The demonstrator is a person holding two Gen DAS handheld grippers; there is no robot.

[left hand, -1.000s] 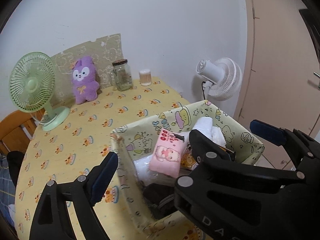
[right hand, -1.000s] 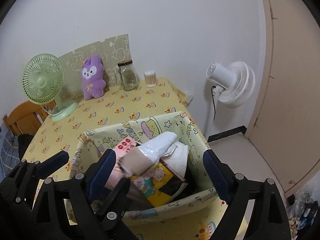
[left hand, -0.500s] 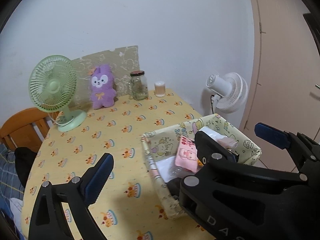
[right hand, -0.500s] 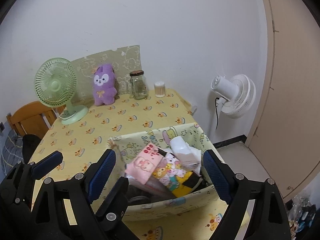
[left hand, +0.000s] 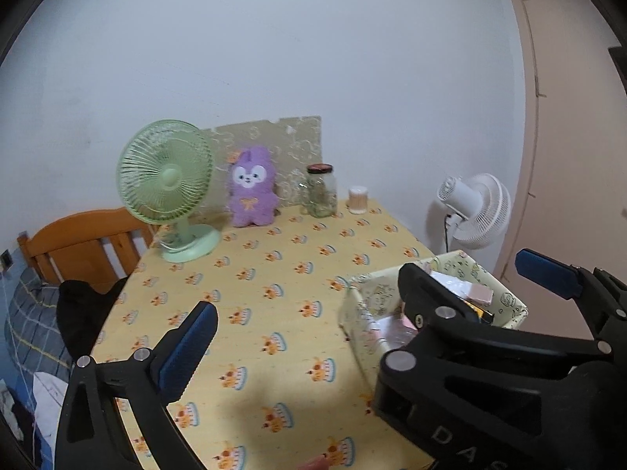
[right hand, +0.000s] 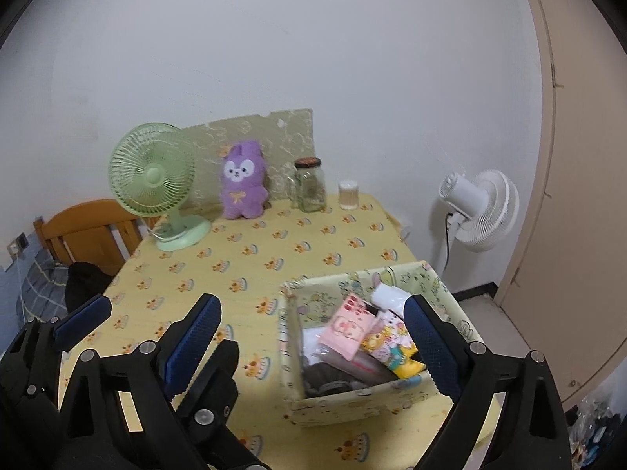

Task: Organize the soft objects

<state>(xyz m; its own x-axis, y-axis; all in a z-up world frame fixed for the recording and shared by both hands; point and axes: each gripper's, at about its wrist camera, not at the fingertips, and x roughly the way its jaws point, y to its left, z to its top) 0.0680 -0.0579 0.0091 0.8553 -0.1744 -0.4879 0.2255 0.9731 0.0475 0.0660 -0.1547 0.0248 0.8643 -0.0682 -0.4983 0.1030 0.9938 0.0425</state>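
Right wrist view: both the right gripper [right hand: 309, 337] and left gripper [left hand: 364, 301] have backed away from the box [right hand: 364, 401] below them, jaws just opening wide and empty, so packing looks finished.

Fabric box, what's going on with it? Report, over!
Both jaws just opened wide, nothing between them. Fabric box sits on the table near its edge, packed with soft packets. Purple plush unpacked at the wall. Nothing in the way.

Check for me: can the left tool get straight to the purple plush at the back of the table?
Probably yes. The left tool is open and empty, and bare tablecloth runs to the purple plush. The green fan and jar flank it without blocking.
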